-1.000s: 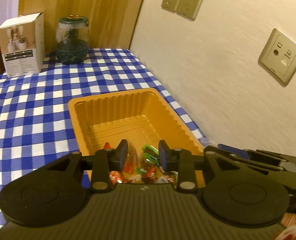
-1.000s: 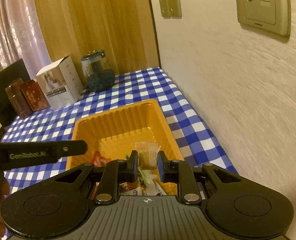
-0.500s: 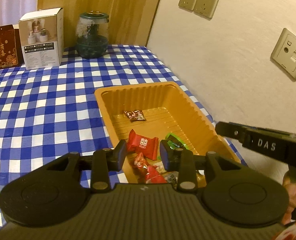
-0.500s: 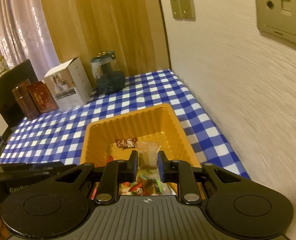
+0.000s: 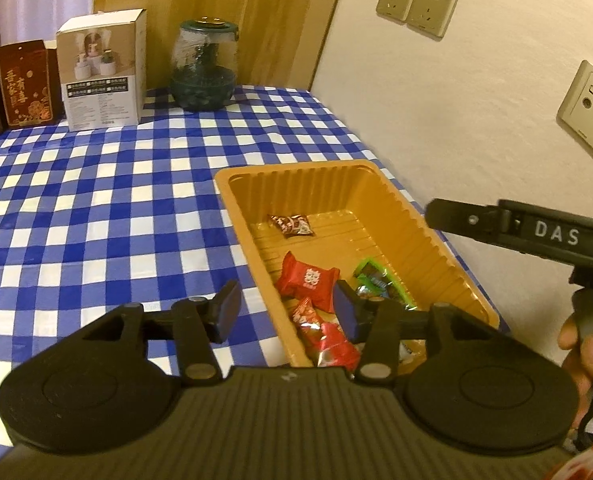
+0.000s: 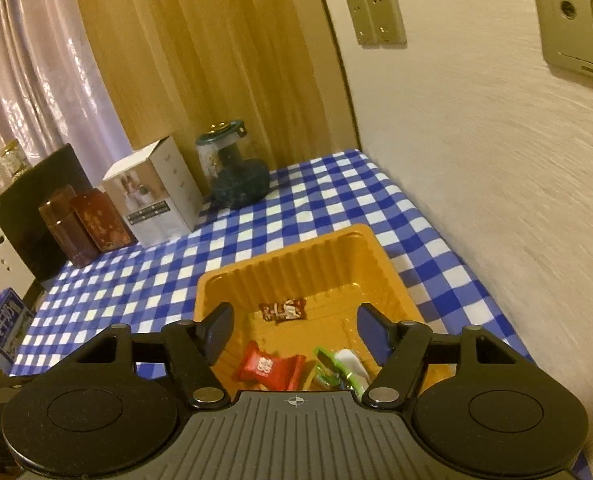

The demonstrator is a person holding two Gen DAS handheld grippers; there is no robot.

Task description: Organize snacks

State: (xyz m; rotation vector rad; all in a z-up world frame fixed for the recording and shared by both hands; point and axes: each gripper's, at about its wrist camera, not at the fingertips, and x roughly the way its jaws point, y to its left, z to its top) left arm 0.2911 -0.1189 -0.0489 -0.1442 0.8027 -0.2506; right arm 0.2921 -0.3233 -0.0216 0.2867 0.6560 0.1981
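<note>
Left wrist view: the left gripper (image 5: 287,312) hangs over the near left edge of the tray (image 5: 380,194), its jaws opening, a moderate gap between them and nothing pinched. The orange tray sits on the checked cloth (image 5: 96,208), close to the wall on the right. Inside it a brown candy (image 5: 292,225) lies alone toward the far end; a red candy (image 5: 310,280) lies mid-tray, with a green wrapper (image 5: 374,276) to its right and more red wrappers (image 5: 328,340) at the near end, partly hidden by the gripper body. At the right, the right gripper's (image 5: 512,226) black finger reaches over the tray's right rim, and a hand (image 5: 588,354) grips its handle below. At the far side of the cloth stand a jar (image 5: 204,70), a white box (image 5: 100,70) and a red box (image 5: 26,82).

Right wrist view: the right gripper (image 6: 294,330) is above the tray's (image 6: 296,258) near end, its jaws opening and already wide apart, with nothing between the pads. Below the gap lie the red candy (image 6: 270,368), the green wrapper (image 6: 328,368) and a pale sweet (image 6: 352,362) beside it; the brown candy (image 6: 283,309) lies farther in. The jar (image 6: 232,172), white box (image 6: 152,192) and red box (image 6: 100,220) stand at the far left.
</note>
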